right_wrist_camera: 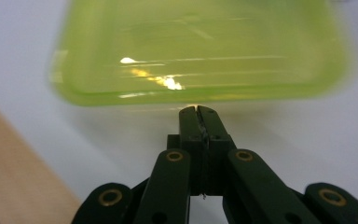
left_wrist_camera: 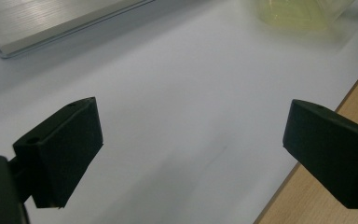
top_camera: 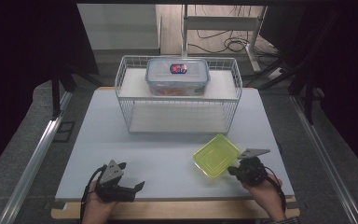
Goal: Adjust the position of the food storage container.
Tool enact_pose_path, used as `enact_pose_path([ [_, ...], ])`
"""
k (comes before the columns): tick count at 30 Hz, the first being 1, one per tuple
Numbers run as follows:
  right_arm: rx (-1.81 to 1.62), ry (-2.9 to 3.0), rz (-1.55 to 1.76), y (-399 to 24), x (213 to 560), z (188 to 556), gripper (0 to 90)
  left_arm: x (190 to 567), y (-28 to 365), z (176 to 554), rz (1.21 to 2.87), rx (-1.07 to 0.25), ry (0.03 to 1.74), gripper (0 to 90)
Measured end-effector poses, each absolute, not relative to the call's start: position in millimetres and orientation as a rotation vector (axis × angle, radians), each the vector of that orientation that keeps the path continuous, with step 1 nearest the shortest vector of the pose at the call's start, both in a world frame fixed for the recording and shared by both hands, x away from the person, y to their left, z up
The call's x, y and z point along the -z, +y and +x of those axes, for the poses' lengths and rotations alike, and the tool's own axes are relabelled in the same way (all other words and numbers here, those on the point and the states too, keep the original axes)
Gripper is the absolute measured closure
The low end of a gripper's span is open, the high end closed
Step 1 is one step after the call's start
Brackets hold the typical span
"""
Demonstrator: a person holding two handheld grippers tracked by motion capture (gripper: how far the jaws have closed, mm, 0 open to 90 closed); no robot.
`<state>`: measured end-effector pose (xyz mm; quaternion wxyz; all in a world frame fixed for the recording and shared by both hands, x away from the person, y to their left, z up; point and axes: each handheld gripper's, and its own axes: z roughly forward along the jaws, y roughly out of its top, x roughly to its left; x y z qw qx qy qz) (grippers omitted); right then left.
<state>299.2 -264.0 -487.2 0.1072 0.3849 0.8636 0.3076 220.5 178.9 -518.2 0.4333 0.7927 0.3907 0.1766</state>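
Here | right gripper fingers pressed together, lime container blurred | left gripper fingers wide

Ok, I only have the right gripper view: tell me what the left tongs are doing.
Observer: The left tongs stand open over the white table, holding nothing.
Operator: Give me what's beyond the green tub.
Observer: A white wire rack stands behind the green tub, apart from it.
Operator: Say what's on it.
Observer: A clear lidded box sits on its upper shelf.
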Motion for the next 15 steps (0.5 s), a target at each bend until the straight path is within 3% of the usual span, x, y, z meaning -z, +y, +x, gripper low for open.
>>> enact_pose_path([
  [7, -0.96, 2.33, 1.247, -304, 474, 320, 89.4, 519, 178, 222, 1.987, -0.437, 0.969, 4.9],
  [15, -1.027, 2.287, 1.254, -302, 474, 361, 89.3, 520, 177, 223, 1.981, -0.437, 0.979, 5.0],
])
